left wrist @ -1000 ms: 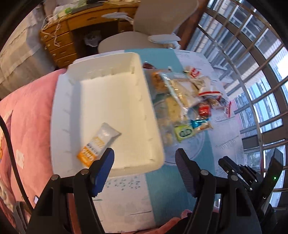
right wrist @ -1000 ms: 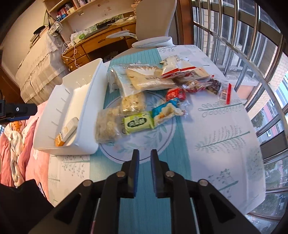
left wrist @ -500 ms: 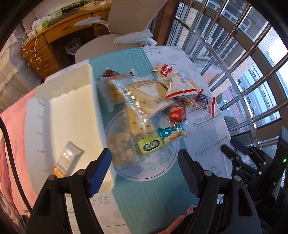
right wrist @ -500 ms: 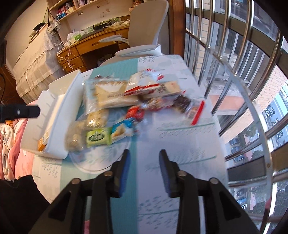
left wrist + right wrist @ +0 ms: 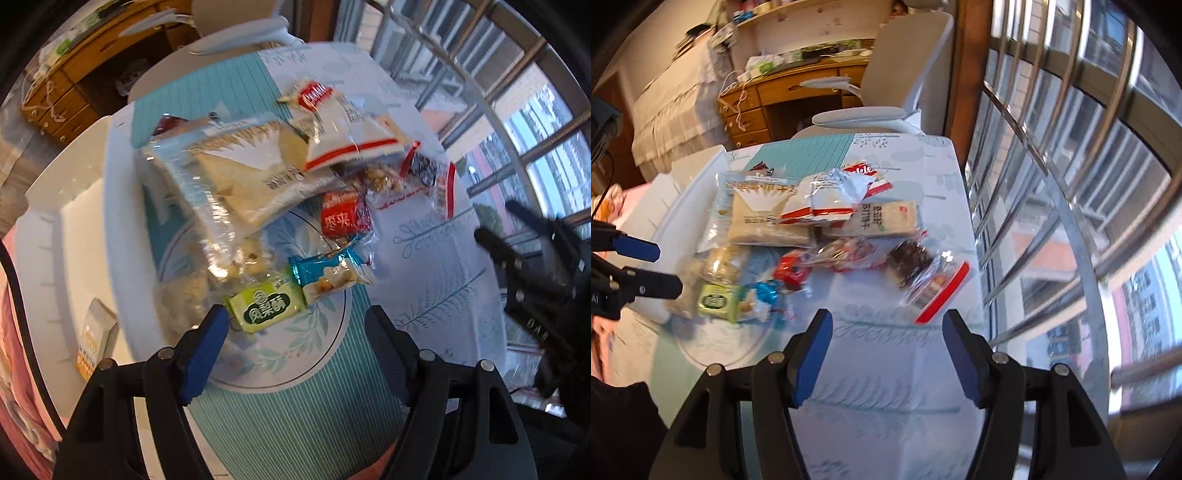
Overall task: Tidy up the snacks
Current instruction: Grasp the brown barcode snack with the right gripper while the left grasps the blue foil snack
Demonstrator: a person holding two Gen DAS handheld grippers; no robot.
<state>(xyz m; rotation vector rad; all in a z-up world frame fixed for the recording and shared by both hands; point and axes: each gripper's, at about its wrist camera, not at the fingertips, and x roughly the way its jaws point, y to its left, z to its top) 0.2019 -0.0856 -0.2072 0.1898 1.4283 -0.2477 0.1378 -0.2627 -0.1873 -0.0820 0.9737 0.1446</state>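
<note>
**A:** Which snack is nearest to me now?

**B:** The green packet [image 5: 265, 306]. It lies on the surface [image 5: 436, 266] at the near edge of the pile, just ahead of the left hand-held gripper [image 5: 295, 332], with the blue packet [image 5: 328, 275] touching its right end. I judge it light and a little crinkly, with slippery film. I would take it across the short side, in the middle, not at the sealed ends, which will bend.

**A:** And my hand-held grippers?

**B:** Both have the jaws spread wide and hold nothing. The right hand-held gripper [image 5: 886, 347] hovers above the surface near the zip bag [image 5: 925, 280] with the red strip. That bag is soft and loose, and I think it will sag if I pinch a corner.

**A:** How many things do we have?

**B:** One green packet, one blue packet, one small red packet [image 5: 341, 219], one zip bag, and one flat cracker pack [image 5: 882, 219]. There are two big bags, the clear bread bag [image 5: 236, 177] and the white bag [image 5: 343, 129] with a red stripe, which lies partly on it. The bread looks easy to crush, so I would lift it from under. Some clear bags of pale pieces [image 5: 184, 299] overlap; I cannot count them well.

**A:** Where do they go?

**B:** Probably into the white tray [image 5: 85, 236] to the left of the pile. One orange bar [image 5: 94, 339] lies in it already.
</note>
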